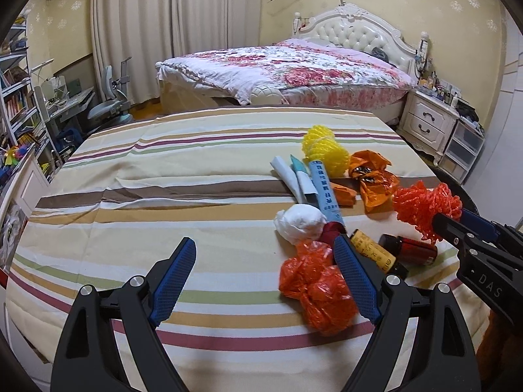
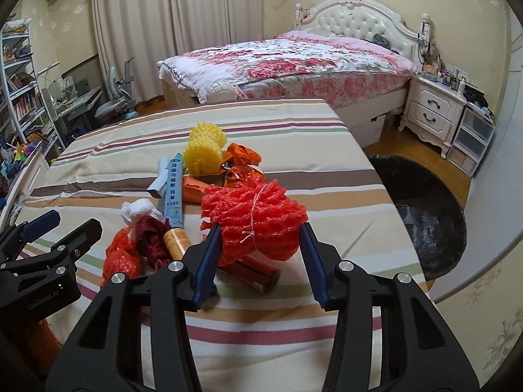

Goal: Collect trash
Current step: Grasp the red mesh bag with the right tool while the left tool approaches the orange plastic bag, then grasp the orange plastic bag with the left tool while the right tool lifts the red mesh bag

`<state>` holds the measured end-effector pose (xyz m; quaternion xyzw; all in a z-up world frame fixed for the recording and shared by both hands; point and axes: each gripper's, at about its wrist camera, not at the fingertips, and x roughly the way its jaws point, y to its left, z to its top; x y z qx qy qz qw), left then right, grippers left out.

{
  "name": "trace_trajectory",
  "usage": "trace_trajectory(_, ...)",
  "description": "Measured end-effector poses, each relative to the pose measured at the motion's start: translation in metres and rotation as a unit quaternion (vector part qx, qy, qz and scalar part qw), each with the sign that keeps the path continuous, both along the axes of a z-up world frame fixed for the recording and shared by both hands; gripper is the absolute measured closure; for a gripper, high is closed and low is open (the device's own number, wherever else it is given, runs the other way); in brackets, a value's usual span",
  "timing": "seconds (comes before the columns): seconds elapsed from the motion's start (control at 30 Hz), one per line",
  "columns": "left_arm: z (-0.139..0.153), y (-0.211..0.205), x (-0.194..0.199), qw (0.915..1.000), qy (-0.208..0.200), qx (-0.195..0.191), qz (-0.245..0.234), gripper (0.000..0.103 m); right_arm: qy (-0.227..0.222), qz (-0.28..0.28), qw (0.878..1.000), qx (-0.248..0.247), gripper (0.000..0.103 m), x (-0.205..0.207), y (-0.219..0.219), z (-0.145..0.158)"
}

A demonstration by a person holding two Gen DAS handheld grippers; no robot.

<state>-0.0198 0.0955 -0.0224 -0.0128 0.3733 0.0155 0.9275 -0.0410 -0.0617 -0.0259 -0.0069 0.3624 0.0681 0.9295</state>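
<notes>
Right gripper [image 2: 258, 245] clamped round red foam net [image 2: 255, 215], table's 3 o'clock edge. Looks featherlight, squishy, springy; mid-bundle grip probably best. Left gripper [image 1: 264, 281] gaping, empty, beside orange bag [image 1: 313, 294].

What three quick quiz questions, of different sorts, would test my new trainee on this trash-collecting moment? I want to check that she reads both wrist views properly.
1. True or false: the left gripper is shut on the white tissue wad.
2. Which item is between the fingers of the right gripper? A) yellow foam net B) red foam net C) blue tube
3. Fill in: the black-lined trash bin stands on the floor off the striped surface's ____ side in the right wrist view.

Key: 1 false, it is open and holds nothing; 2 B; 3 right.
</notes>
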Motion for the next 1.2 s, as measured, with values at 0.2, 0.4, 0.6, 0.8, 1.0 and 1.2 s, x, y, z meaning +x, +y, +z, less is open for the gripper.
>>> trace_trajectory(0.2,-0.011,-0.022,-0.002,0.9994,0.019,-0.002,-0.028,0.019,0.001,-0.028,1.0,0.001,0.057,-0.011,-0.026,-0.007)
trace_trajectory(0.4,-0.028,-0.027,0.001,0.9977,0.049,-0.017,-0.045,0.033,0.01,-0.042,0.999,0.01,0.057,-0.007,-0.04,-0.019)
trace_trajectory(0.6,-0.038,-0.028,0.0,0.9954,0.063,-0.034,-0.063,0.049,0.015,-0.042,0.999,0.012,0.057,-0.006,-0.041,-0.029)
trace_trajectory(0.8,-0.032,-0.021,-0.006,0.9966,0.048,-0.041,-0.053,0.054,0.012,-0.041,0.999,0.011,0.057,-0.007,-0.041,-0.03)
trace_trajectory(1.0,-0.014,-0.015,-0.011,0.9989,0.005,-0.032,-0.034,0.054,0.004,-0.043,0.999,0.015,0.057,-0.009,-0.043,-0.025)
trace_trajectory(1.2,0.004,-0.021,-0.004,0.9987,-0.029,-0.021,-0.035,0.054,-0.006,-0.05,0.999,0.016,0.057,-0.007,-0.05,-0.019)
